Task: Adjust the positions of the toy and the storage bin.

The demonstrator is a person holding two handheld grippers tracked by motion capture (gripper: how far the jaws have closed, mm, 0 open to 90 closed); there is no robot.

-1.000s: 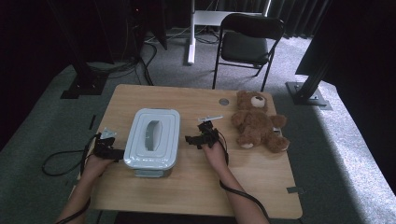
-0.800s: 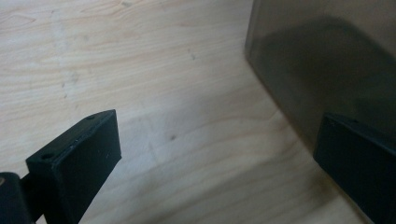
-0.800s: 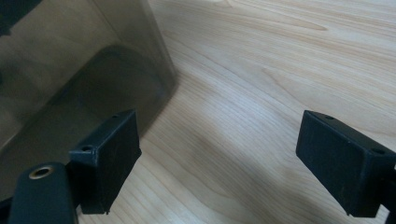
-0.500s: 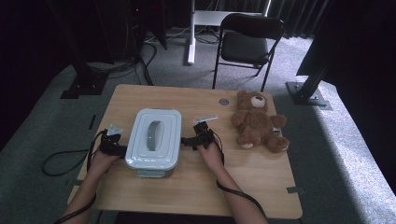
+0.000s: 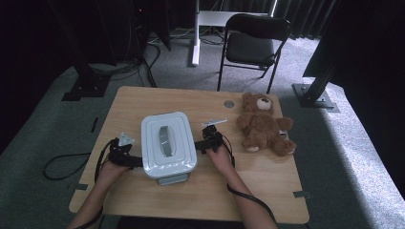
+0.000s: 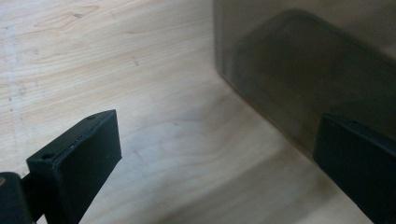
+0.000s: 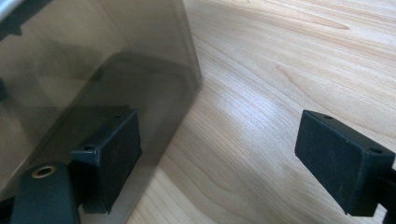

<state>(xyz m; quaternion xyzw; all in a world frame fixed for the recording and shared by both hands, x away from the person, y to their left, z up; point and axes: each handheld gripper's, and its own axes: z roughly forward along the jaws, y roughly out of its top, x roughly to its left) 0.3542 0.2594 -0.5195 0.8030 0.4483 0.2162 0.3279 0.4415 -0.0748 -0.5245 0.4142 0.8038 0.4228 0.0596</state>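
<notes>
Claws, left (image 5: 136, 161) and right (image 5: 198, 144), both released, flanked the lidded bin (image 5: 168, 144) at mid-surface (image 5: 143, 100). Risk: smooth walls offered little grip; uneven squeeze could slip or tip it.

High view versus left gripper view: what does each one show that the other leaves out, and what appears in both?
High view alone: the container's white lid, the teddy bear, the folding chair, both hands and the right tool. Left gripper view alone: its open jaws from close in, one against the container's tinted side wall, with wood grain between them. Shared: the lidded container, the wooden table and the left tool.
</notes>
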